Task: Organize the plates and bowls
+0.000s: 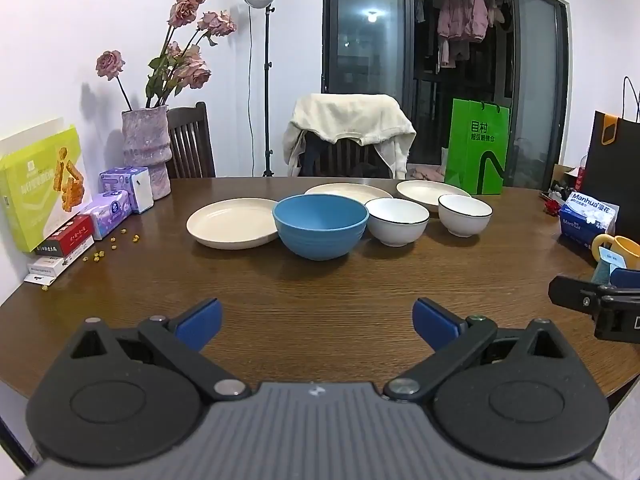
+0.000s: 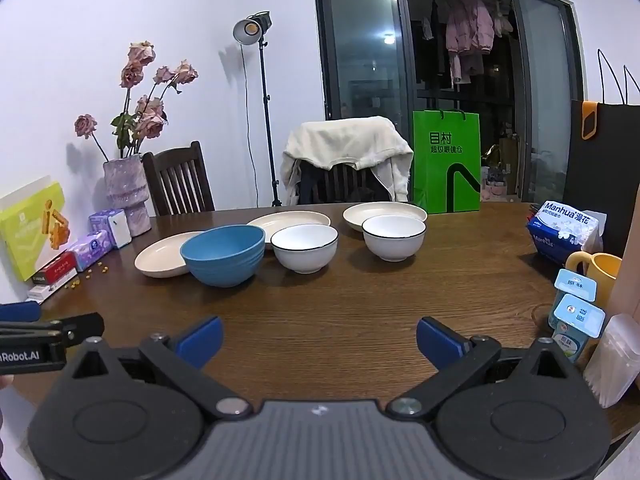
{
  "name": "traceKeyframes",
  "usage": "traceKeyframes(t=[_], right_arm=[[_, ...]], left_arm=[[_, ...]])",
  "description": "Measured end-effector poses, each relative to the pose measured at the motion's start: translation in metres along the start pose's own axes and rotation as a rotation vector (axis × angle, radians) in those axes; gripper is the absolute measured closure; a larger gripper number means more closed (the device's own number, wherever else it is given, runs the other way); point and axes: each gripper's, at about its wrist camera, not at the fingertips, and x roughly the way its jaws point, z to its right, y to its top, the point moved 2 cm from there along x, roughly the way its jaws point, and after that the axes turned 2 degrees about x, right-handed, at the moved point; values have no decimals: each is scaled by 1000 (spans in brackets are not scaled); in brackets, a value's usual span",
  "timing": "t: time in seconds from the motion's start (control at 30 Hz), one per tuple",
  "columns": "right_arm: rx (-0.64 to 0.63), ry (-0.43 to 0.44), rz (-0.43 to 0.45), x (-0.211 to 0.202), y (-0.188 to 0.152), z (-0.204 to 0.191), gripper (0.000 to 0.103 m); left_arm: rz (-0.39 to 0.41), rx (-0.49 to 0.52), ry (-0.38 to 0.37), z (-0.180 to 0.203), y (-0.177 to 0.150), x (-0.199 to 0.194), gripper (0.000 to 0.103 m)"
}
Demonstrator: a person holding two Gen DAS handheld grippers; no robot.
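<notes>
both the left gripper (image 1: 317,322) and right gripper (image 2: 319,340) gape wide, holding nothing; the round blue plastic bowl (image 1: 320,225) sits well ahead of them beside 2 white ceramic bowls (image 1: 397,220).

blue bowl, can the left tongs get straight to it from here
Probably yes. The left tongs are open and empty, pointing at the blue bowl, with only bare table between. The bowl is nearest of the dishes; the plate beside it sits at its left, not in the path.
</notes>
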Motion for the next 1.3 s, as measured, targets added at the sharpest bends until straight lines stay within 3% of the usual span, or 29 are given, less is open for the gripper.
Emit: traceKeyframes(t=[1.3], right_arm=[[-5, 2, -6, 1, 0, -2, 0]], left_arm=[[11, -1, -1, 1, 5, -5, 0]])
